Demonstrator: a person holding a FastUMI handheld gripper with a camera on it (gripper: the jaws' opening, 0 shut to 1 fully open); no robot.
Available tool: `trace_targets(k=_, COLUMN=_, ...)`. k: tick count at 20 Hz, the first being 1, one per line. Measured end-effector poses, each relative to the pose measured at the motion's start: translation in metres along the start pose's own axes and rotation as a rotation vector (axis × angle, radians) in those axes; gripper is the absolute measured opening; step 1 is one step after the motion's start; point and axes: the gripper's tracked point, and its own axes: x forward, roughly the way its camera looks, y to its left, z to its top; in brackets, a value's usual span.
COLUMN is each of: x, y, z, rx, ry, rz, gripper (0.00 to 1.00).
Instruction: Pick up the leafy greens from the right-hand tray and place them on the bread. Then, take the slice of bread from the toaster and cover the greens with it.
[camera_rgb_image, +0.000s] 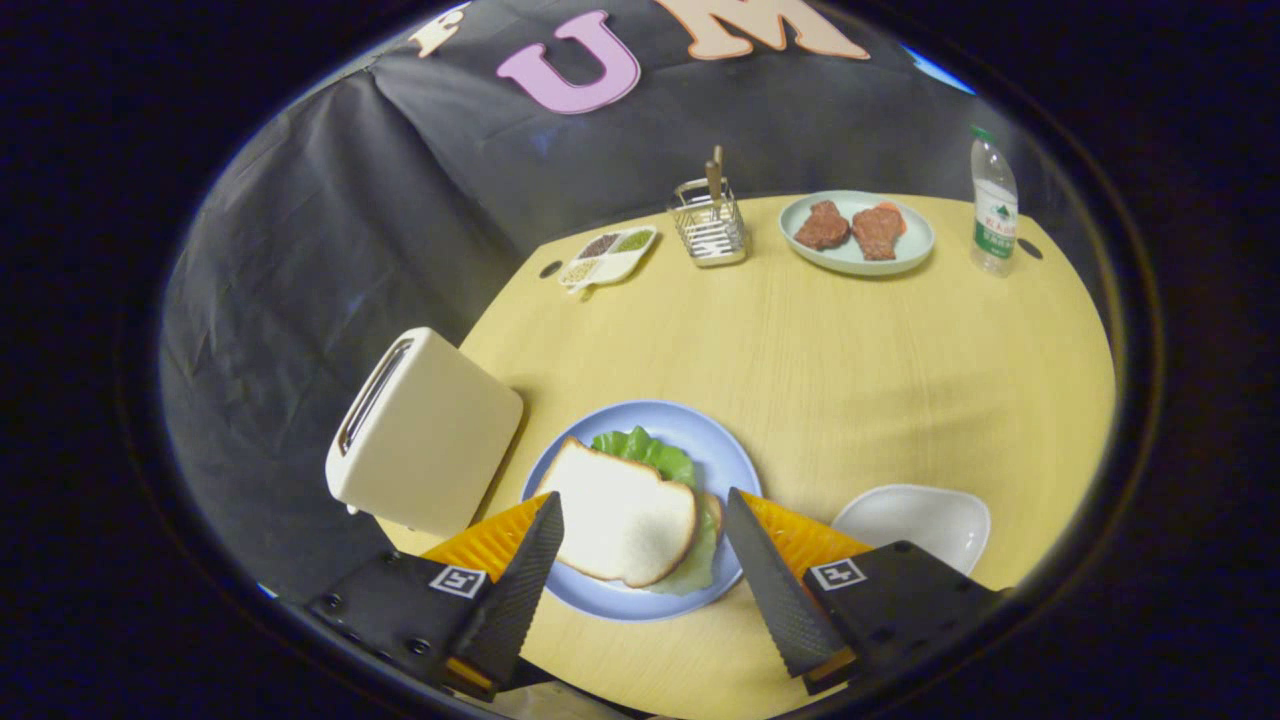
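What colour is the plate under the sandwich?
Light blue. The plate shows best in the gripper view, between the open hand-held gripper fingers.

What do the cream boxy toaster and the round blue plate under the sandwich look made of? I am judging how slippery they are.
The cream boxy toaster looks like smooth matte plastic or painted metal: even colour, soft sheen. The round blue plate seems glazed ceramic or melamine, given its smooth, faintly glossy rim. The gripper is open around the sandwich.

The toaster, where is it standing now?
In the gripper view, the toaster stands at the table's left edge, just left of the blue plate, ahead of the open gripper's left finger.
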Motion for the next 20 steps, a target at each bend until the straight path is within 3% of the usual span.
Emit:
trace_targets(k=4, x=-0.042, y=0.009, z=0.023, rx=-0.041, ry=-0.143, rz=-0.005, gripper=1.0)
trace_targets(k=10, x=-0.114, y=0.017, z=0.051, rx=-0.095, ry=-0.342, rz=-0.08, gripper=1.0)
trace_targets(k=20, x=-0.236, y=0.021, z=0.093, rx=-0.196, ry=-0.705, rz=-0.287, gripper=1.0)
